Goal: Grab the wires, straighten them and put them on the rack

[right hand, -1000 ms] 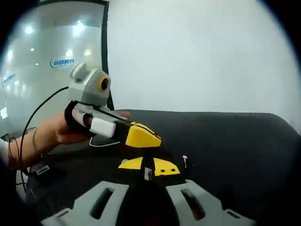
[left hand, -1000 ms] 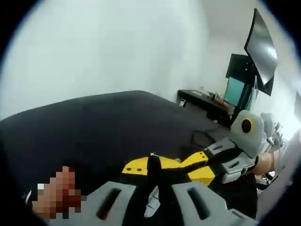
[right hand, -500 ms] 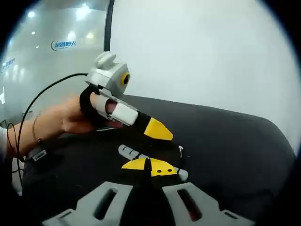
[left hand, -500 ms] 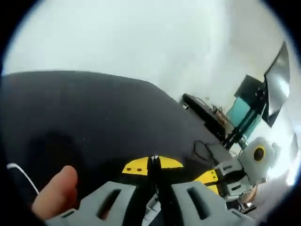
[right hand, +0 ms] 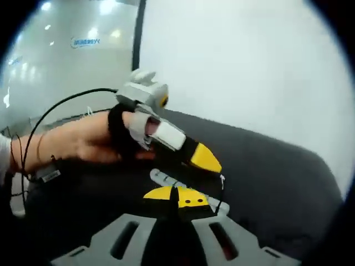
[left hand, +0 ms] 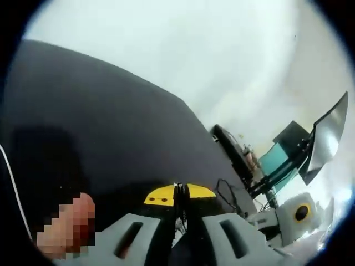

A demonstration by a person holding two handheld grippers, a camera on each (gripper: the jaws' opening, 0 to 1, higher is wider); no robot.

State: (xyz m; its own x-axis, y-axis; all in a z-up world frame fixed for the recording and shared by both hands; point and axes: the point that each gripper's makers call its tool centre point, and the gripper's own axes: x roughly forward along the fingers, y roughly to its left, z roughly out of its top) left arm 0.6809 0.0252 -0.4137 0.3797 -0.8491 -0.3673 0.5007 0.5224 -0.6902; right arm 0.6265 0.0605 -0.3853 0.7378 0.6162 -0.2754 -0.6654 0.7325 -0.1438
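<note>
Toward the left edge of the dark cloth-covered bench [right hand: 277, 183], a hand [right hand: 83, 145] carrying the left gripper [right hand: 211, 162], yellow-tipped jaws pressed together. Just right of that tip, a thin black wire with a white end [right hand: 222, 178], trailing down beside the right gripper [right hand: 176, 197], jaws likewise closed; too fine to tell whether either pinches it. Probably light, limp and slippery: best gripped near the white end and again further along, then drawn taut.

On the glass wall [right hand: 66, 61] at the far left of the right gripper view there is a blue printed sign [right hand: 85, 41], but its letters are too blurred to read. Nothing else around here carries any legible text, label or number.
</note>
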